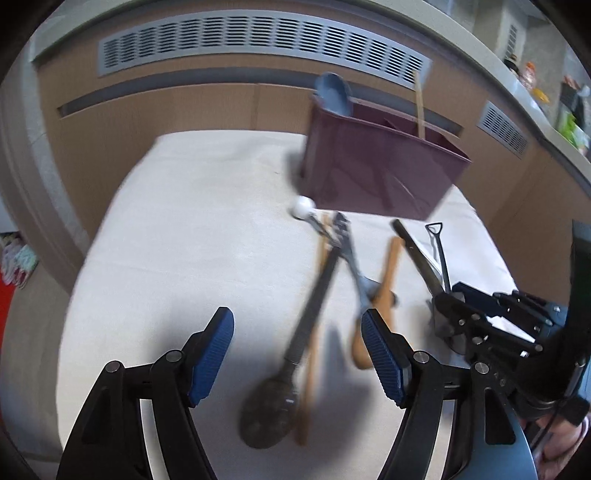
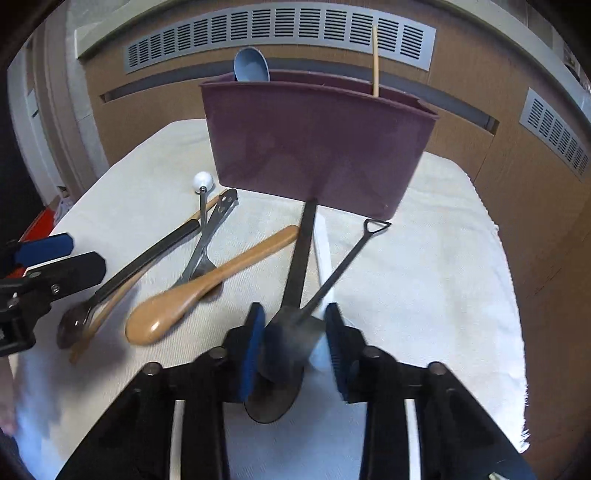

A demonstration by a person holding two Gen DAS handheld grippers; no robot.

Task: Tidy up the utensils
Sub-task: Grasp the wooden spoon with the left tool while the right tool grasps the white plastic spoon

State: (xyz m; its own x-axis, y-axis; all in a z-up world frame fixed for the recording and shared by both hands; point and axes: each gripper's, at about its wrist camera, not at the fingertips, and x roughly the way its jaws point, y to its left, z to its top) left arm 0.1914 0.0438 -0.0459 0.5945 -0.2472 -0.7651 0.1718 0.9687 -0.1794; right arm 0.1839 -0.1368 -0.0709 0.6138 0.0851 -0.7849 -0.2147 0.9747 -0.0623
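Where a white cloth point(image 2: 424, 266) covers the table, a maroon caddy point(image 2: 317, 147) stands at the back, holding a blue spoon point(image 2: 251, 66) and a thin wooden stick point(image 2: 375, 59), their lower parts hidden. Loose utensils lie crossed before it, blurred. The left gripper point(image 1: 297, 360) hangs wide open above a dark spoon point(image 1: 291, 373). The right gripper point(image 2: 294, 345) straddles a small shovel-shaped scoop point(image 2: 295, 332); contact is unclear.

A table covered with a white cloth point(image 2: 443, 229) stands against a brown panelled wall point(image 2: 461, 155) set with long grey slatted vents point(image 2: 277, 33) and a dark horizontal slot point(image 1: 166, 88) below them. Above the panelling runs a pale ledge point(image 1: 546, 110) carrying blurred colourful items point(image 1: 569, 122). At far left, something red point(image 1: 5, 306) sits low by the floor.
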